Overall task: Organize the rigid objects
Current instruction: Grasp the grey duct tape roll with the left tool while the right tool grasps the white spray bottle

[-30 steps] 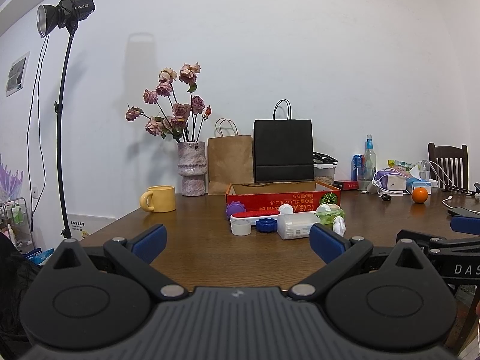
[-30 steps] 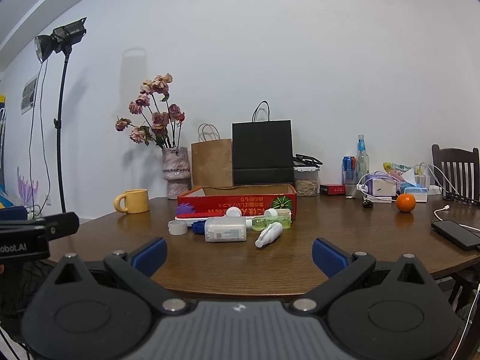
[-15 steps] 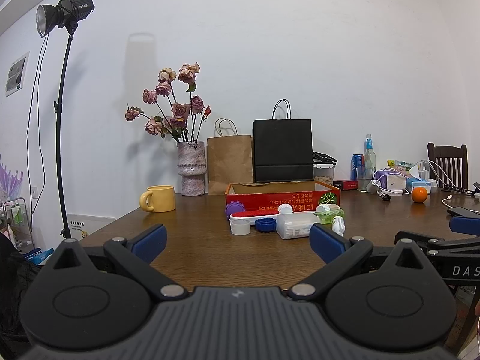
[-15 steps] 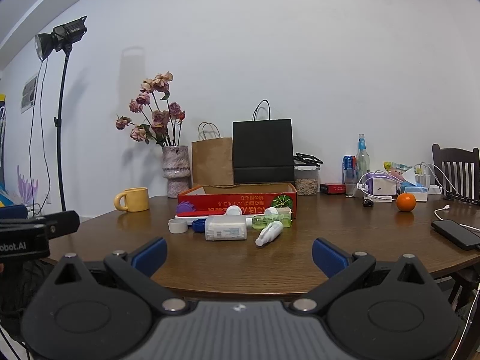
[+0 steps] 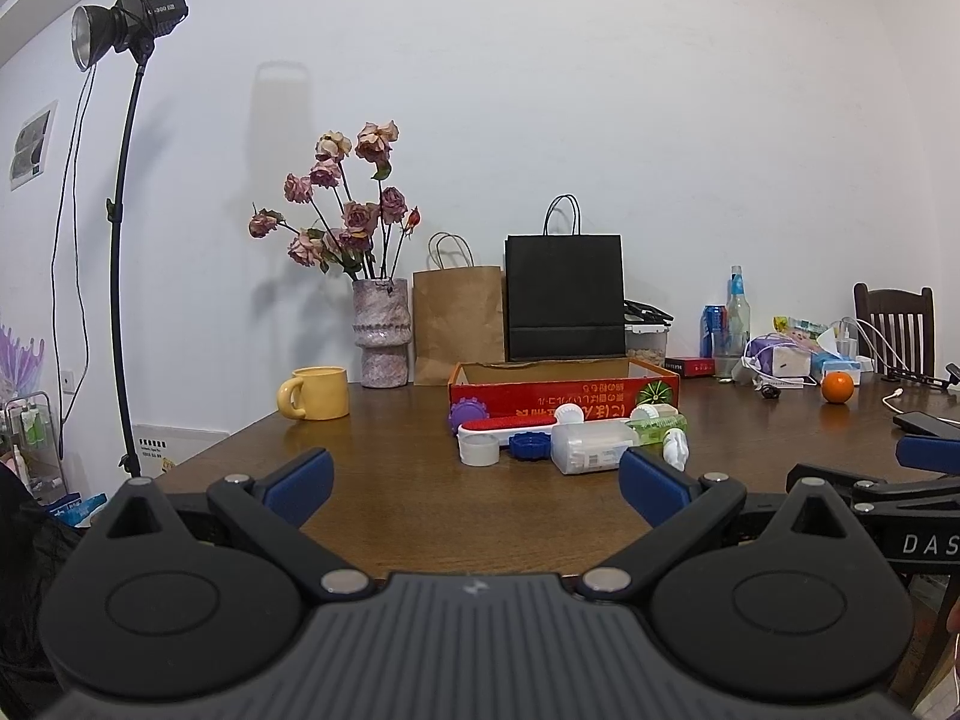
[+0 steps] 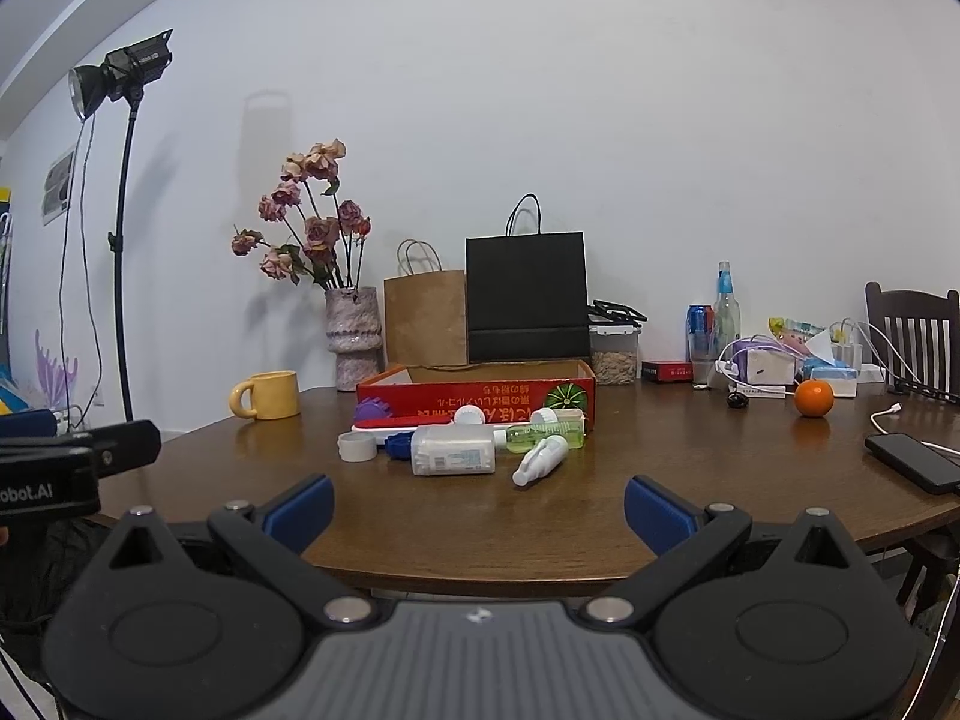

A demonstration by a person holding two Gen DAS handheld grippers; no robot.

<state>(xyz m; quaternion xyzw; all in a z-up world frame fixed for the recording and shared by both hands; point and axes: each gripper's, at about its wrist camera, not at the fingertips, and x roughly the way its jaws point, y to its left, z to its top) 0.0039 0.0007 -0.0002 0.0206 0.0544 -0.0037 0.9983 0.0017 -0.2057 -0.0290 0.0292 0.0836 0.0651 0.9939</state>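
A: Left gripper?
B: Spread wide, blue pads far apart, nothing between them. Held low at the near edge of the wooden table

A: And the right gripper?
B: Likewise spread, empty, level with the table edge, just beside the left one

A: Where's the clutter to sort?
B: Straight ahead of both tools, well beyond the fingertips. Red cardboard box at the back, open on top. In front of it, touching or nearly so: purple toothed lid, red-and-white flat case, white cap, blue toothed lid, clear plastic container lying on its side, green bottle lying behind that, small white spray bottle tilted toward the right tool

A: Anything off to the sides?
B: Ahead-left, yellow mug and a vase of dried roses. Behind the box, brown paper bag beside a black paper bag. Ahead-right, orange, black phone near the table edge, wooden chair beyond
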